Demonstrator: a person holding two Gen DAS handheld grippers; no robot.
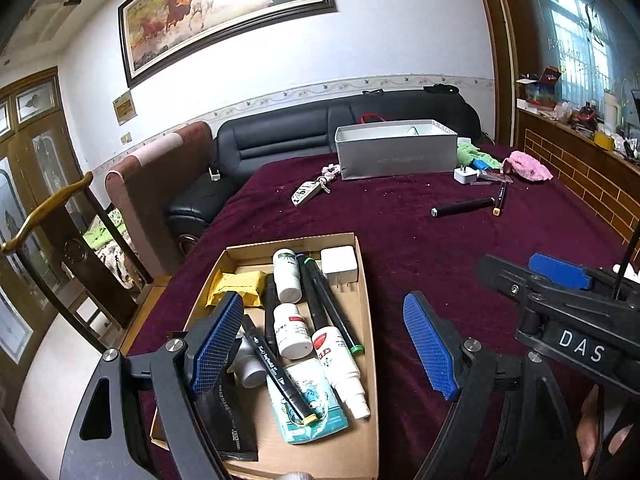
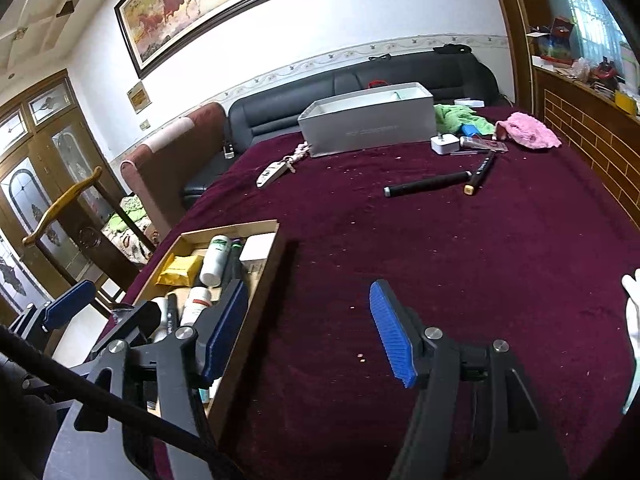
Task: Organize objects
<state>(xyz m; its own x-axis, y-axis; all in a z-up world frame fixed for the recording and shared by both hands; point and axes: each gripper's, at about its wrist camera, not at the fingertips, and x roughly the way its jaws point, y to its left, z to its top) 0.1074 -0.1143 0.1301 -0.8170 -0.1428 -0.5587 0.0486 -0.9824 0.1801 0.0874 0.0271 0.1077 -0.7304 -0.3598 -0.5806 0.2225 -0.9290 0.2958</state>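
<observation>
A shallow cardboard tray (image 1: 366, 288) lies on the maroon cloth and holds white bottles, markers, a yellow packet, a white adapter and a spray bottle. My left gripper (image 1: 324, 344) hovers over the tray's near half, open and empty. My right gripper (image 2: 308, 332) stands open over bare cloth just right of the tray (image 2: 266, 272), nothing between its fingers; it also shows at the right of the left wrist view (image 1: 560, 276). Farther off lie a black tube (image 1: 462, 207), a marker (image 1: 500, 198), a white plug (image 1: 466, 175) and a key fob (image 1: 306, 194).
A grey open box (image 1: 396, 156) stands at the table's far side, with green cloth (image 1: 474, 152) and pink cloth (image 1: 528, 166) to its right. A black sofa (image 1: 280, 140) lies beyond, a wooden chair (image 1: 60, 208) to the left. A white-gloved hand (image 2: 632, 308) shows at the right edge.
</observation>
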